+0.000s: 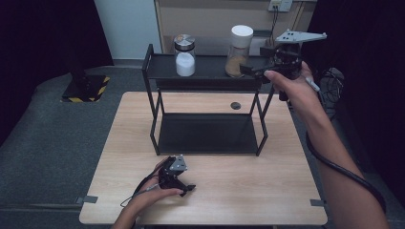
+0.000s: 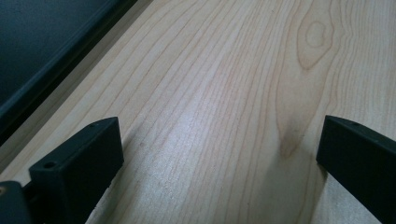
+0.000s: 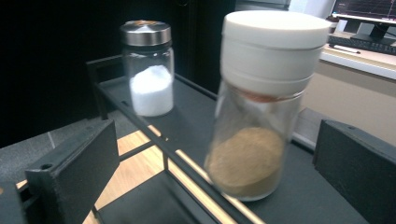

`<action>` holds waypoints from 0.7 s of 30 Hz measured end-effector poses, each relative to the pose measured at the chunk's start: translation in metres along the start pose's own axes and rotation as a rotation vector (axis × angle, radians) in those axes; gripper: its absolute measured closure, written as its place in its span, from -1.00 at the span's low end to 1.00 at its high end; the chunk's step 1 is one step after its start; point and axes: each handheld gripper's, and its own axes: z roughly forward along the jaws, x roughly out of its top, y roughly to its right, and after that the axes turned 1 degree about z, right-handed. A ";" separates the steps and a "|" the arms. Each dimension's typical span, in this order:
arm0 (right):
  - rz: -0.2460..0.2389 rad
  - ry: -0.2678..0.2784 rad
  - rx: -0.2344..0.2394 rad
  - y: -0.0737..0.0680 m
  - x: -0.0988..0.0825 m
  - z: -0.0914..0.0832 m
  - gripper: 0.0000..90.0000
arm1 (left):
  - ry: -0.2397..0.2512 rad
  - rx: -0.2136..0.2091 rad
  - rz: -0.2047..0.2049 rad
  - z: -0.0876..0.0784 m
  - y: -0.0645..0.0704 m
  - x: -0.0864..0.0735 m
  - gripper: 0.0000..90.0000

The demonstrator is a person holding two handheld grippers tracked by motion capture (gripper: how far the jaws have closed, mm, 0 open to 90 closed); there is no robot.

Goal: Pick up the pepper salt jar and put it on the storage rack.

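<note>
Nearby, white-powder jar (image 3: pixel 148 70) beside brown-powder jar (image 3: pixel 259 107), seemingly untouched, black rack (image 1: pixel 205 71).

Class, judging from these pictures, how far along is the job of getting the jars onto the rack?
Done: both the jar of white powder and the jar of brown powder stand upright on the rack's top shelf. In hand: the right gripper, jaws open, sits beside the brown jar without gripping it. Left: probably only pulling that gripper away; the left gripper rests open on the table.

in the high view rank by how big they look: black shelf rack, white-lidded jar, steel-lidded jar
1. black shelf rack, by far the largest
2. white-lidded jar
3. steel-lidded jar, only slightly smaller, so the jar order is close
</note>
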 end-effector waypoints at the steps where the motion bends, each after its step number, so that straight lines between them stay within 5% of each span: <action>1: 0.004 0.002 0.004 -0.001 -0.002 -0.001 -0.97 | 0.000 0.000 0.000 0.000 0.000 0.000 -1.00; 21: 0.019 0.008 0.049 -0.031 -0.067 -0.008 -0.97 | -0.005 0.003 0.005 0.000 0.000 0.001 -1.00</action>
